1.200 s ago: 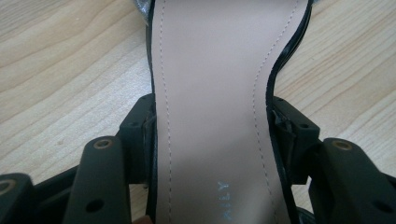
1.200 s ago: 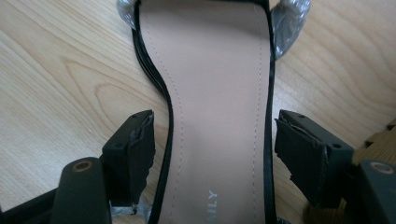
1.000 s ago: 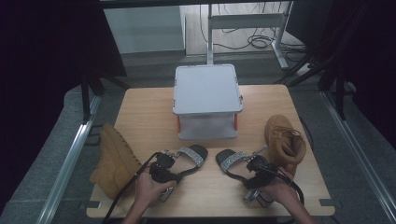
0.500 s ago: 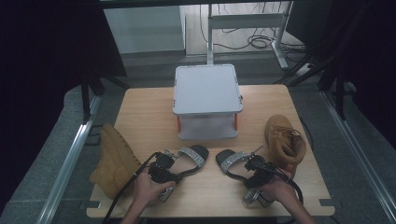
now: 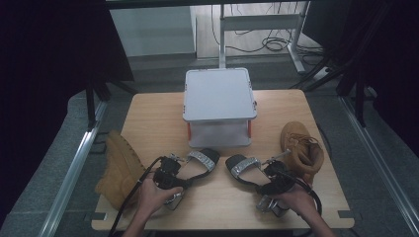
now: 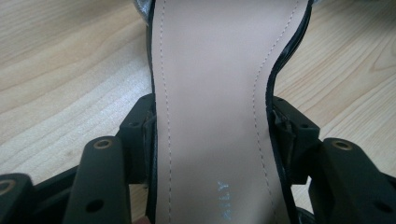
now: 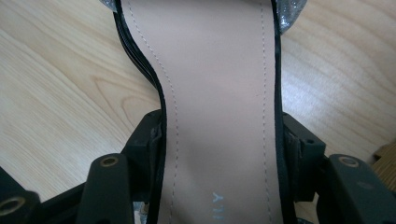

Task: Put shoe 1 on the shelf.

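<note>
- The wooden table [image 5: 148, 113] carries everything, its far half bare apart from the box.
- A grey lidded storage box [image 5: 219, 106] stands at the middle of the table, lid on, just behind the two sandals.
- A tan boot [image 5: 120, 168] lies at the table's left edge; its mate, the second tan boot [image 5: 300, 148], lies at the right (on its side, opening toward the box).
- The left sandal [image 5: 200, 162] lies in front of the box; the left gripper [image 6: 212, 140] has its jaws clamped on its sole edges.
- The right sandal [image 5: 242, 167] lies just beside it; the right gripper [image 7: 222, 140] has just been closing, jaws now pressed on both edges of the sole.
</note>
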The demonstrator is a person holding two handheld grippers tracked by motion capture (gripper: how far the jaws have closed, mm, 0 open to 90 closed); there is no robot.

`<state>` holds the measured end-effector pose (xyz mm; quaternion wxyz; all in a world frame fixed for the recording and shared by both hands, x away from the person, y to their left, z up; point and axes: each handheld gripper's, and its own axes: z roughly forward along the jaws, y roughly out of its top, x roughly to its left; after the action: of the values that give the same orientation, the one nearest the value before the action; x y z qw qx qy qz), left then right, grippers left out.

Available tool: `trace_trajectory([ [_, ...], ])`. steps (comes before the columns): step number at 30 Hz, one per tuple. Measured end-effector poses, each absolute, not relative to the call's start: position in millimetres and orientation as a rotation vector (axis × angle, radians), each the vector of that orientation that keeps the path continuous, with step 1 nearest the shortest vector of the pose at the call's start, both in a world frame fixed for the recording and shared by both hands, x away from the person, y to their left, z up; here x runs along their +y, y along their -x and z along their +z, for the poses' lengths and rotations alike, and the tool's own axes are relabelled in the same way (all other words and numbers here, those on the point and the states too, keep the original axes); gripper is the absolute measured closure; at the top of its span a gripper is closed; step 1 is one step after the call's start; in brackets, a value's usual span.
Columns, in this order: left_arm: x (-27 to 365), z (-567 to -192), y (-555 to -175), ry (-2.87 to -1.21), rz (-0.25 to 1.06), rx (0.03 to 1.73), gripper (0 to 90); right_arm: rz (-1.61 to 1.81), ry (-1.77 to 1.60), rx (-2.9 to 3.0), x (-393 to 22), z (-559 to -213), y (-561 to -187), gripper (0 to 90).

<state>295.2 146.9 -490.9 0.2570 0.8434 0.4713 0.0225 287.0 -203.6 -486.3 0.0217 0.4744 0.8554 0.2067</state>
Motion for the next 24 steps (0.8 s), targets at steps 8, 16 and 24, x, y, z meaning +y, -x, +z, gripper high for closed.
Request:
trace_trajectory([
  [8, 149, -480, -304, -2.246, 0.082, 1.32, 41.8, 0.76, -1.538, 2.586, -203, -479, -291, 41.8],
  [16, 153, -471, -314, -2.17, 0.071, 1.353, 41.8, 0.881, -1.601, 2.548, -198, -477, -299, 41.8],
  [24, 154, -467, -320, -2.15, 0.081, 1.366, 41.8, 0.955, -1.678, 2.473, -202, -476, -310, 41.8],
])
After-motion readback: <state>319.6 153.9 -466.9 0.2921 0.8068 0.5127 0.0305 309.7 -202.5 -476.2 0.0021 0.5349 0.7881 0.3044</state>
